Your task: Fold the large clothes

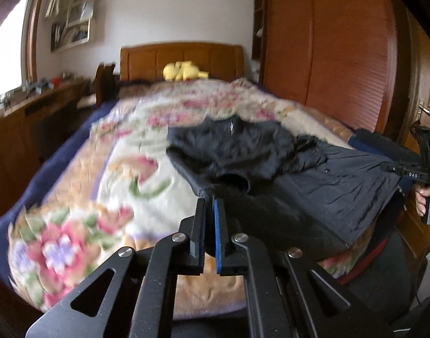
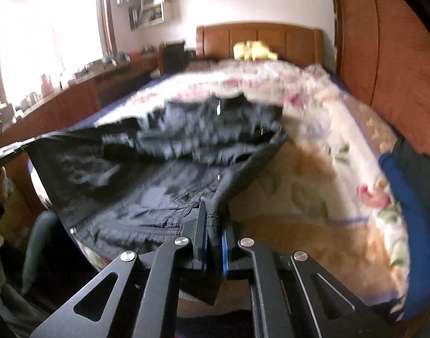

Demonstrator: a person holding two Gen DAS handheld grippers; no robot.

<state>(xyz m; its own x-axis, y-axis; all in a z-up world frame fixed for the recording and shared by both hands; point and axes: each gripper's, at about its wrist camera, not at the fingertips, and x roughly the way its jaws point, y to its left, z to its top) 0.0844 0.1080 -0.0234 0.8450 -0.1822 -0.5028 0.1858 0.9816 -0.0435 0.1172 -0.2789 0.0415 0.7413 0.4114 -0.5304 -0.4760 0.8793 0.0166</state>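
A large black jacket (image 1: 271,155) lies across the near end of a bed with a floral blanket (image 1: 110,169). My left gripper (image 1: 209,201) is shut on the jacket's near left corner, and the fabric rises off the bed there. In the right wrist view my right gripper (image 2: 212,217) is shut on the jacket's (image 2: 147,174) near right corner, with cloth pinched between its blue pads. The near hem hangs stretched between the two grippers. At the right edge of the left wrist view, the right gripper (image 1: 395,169) and the hand holding it show.
A wooden headboard (image 1: 181,59) and a yellow plush toy (image 1: 183,71) sit at the far end of the bed. A long wooden cabinet (image 1: 31,118) runs along the left under a window. A tall wooden wardrobe (image 1: 327,50) stands on the right.
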